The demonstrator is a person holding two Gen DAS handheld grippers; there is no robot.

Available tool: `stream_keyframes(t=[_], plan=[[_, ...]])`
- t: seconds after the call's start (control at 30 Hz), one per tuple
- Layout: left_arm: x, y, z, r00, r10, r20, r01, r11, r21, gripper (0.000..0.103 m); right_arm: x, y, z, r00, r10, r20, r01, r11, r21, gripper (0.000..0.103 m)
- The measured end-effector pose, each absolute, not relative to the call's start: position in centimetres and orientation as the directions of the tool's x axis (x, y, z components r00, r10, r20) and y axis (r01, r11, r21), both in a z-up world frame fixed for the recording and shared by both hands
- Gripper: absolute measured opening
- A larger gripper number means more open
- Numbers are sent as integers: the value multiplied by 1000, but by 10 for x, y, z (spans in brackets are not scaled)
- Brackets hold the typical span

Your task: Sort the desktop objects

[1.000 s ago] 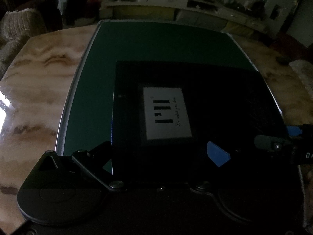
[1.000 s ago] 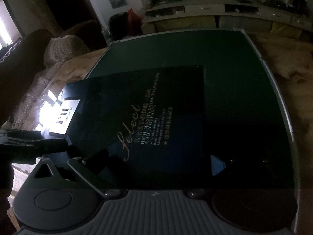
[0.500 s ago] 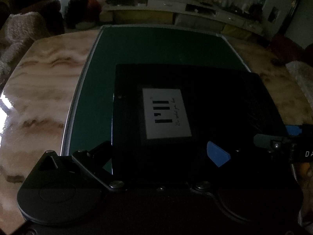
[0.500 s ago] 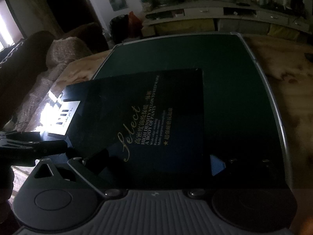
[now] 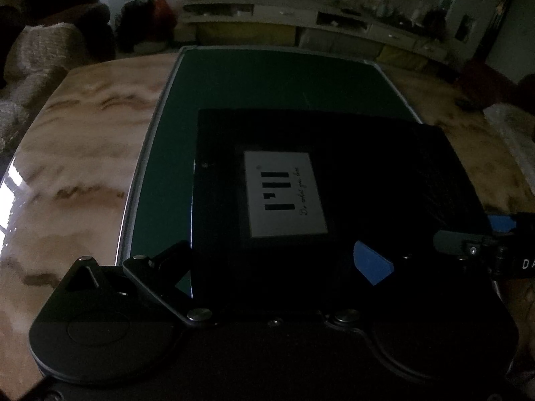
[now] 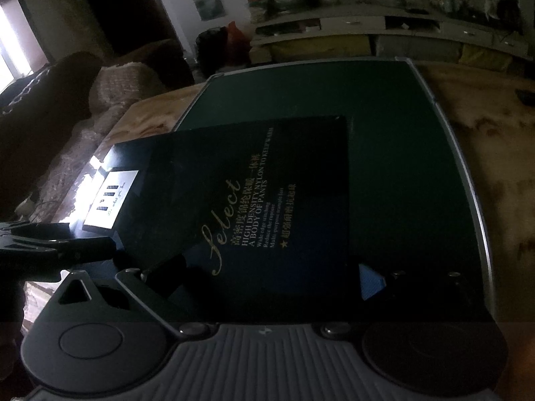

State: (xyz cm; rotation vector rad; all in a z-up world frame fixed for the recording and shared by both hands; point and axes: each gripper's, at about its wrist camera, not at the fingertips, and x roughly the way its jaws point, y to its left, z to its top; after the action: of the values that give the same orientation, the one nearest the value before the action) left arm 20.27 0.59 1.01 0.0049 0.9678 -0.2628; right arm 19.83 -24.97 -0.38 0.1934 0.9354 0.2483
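A flat black box with a white label [image 5: 284, 193] lies on the dark green mat [image 5: 267, 80]. My left gripper [image 5: 271, 260] is open, its fingers spread over the box's near edge. A second black box with gold "Select" lettering [image 6: 267, 200] lies partly across the labelled box [image 6: 110, 200]. Over its near edge my right gripper [image 6: 267, 274] is open, with the blue pad [image 6: 369, 282] beside the box's right edge. The right gripper [image 5: 468, 244] shows at the right of the left wrist view, and the left gripper [image 6: 57, 244] at the left of the right wrist view. The scene is dim.
The mat rests on a marbled brown table [image 5: 83, 167], with bare table on both sides [image 6: 495, 153]. A sofa with a knitted throw [image 5: 43, 50] stands to the left. Low white cabinets [image 5: 334, 23] line the far wall.
Both views have tipped up slightly and show more of the room. The two boxes keep their place on the mat and between the fingers.
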Motion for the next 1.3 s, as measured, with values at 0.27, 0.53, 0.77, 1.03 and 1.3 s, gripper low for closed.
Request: stream_keyframes(t=[0.27,0.53,0.77,1.03,1.3], plan=[[177,10,14,544,-215,-811,228,968,-104,103,173,-245,-2,566,299,-768,-135,953,272,103],[155,12,13,544,-212,-812,231,968,-98,103,151,-243,-2,564,302,-769,-137,952,273,103],[136,15,13,545,-212,-811,232,968,-98,103,130,-240,-2,569,298,-767,-144,954,264,103],[113,15,9,558,-189,-808,236,970,-64,103,106,-235,-12,562,301,-770,-153,953,261,103],[97,17,6,560,-185,-808,233,971,-60,103,91,-232,-17,557,301,-774,-157,953,258,103]])
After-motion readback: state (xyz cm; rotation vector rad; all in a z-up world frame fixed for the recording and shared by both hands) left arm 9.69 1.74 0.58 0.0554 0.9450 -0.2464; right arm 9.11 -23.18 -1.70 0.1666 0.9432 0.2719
